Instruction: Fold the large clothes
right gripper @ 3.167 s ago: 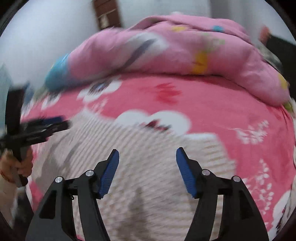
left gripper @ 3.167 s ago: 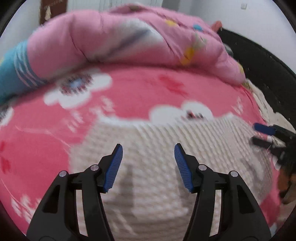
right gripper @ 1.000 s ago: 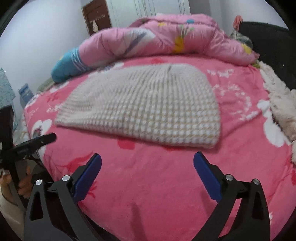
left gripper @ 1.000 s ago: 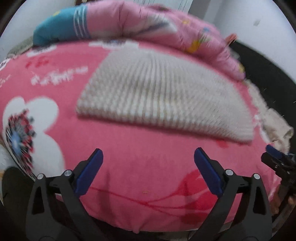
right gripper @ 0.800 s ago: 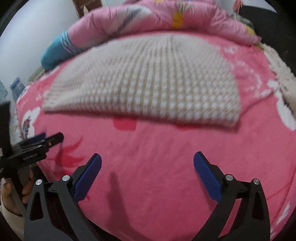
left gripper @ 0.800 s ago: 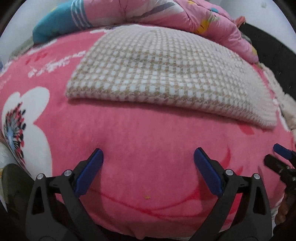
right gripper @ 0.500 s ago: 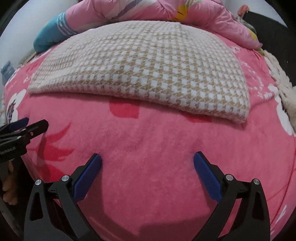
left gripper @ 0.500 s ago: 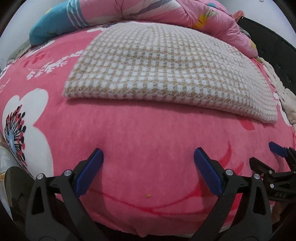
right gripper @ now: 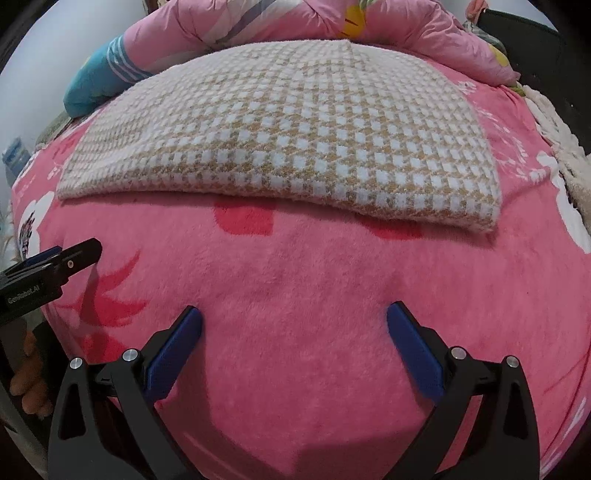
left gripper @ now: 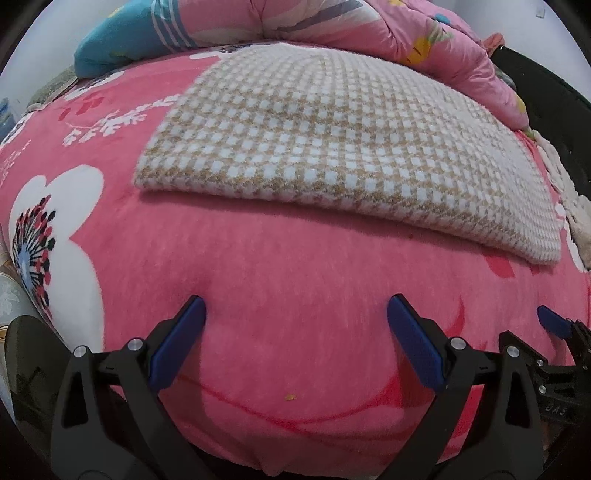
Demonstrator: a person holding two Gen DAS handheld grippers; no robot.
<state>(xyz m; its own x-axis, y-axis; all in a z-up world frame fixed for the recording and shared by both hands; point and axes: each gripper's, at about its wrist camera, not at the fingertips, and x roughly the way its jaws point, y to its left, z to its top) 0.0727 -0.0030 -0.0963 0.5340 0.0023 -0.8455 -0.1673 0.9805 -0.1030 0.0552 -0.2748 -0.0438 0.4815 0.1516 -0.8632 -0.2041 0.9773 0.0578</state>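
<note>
A beige-and-white checked knit garment lies folded flat as a rectangle on the pink floral bed cover. My left gripper is open and empty, hovering over bare cover near the bed's front edge, short of the garment's near edge. My right gripper is also open and empty, likewise in front of the garment. The right gripper shows at the lower right of the left wrist view, and the left gripper at the left edge of the right wrist view, with a hand below it.
A rolled pink quilt with a teal end lies along the far side of the bed. A cream fluffy cloth sits at the right edge, beside a black headboard.
Both grippers have drawn back from over the garment to the bed's front edge and opened wider. The garment now lies ahead of them, unmoved over the last second.
</note>
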